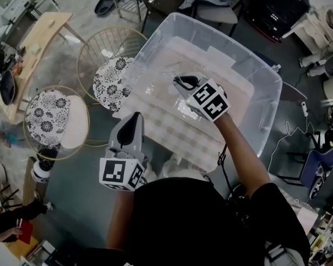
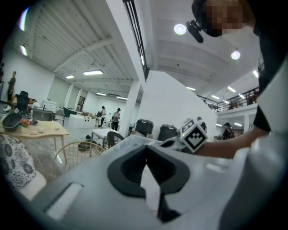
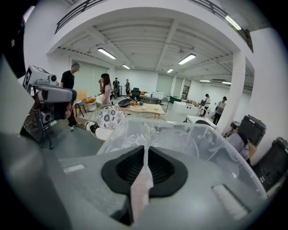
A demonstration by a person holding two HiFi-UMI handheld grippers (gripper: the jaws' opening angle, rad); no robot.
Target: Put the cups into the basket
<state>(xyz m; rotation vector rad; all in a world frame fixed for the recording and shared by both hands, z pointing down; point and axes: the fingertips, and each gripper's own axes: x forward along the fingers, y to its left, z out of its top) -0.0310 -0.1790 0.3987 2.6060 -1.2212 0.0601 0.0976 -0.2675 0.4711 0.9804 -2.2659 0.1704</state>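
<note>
A big clear plastic bin [image 1: 266,75] serves as the basket, and its pale floor shows through. My right gripper [image 1: 182,84] reaches over the bin's middle. In the right gripper view this gripper [image 3: 146,161] is shut on the thin wall of a clear plastic cup [image 3: 168,137], which bulges out ahead of the jaws. More clear plastic [image 1: 156,89] lies inside the bin; its shape is hard to make out. My left gripper [image 1: 135,119] hovers at the bin's near left corner. Its jaws [image 2: 146,164] meet with nothing between them.
Two round wire chairs with flowered cushions [image 1: 55,115] [image 1: 112,77] stand left of the bin. A wooden table [image 1: 36,41] is further left, and dark chairs and cases [image 1: 277,9] are beyond the bin. People stand far off in the hall.
</note>
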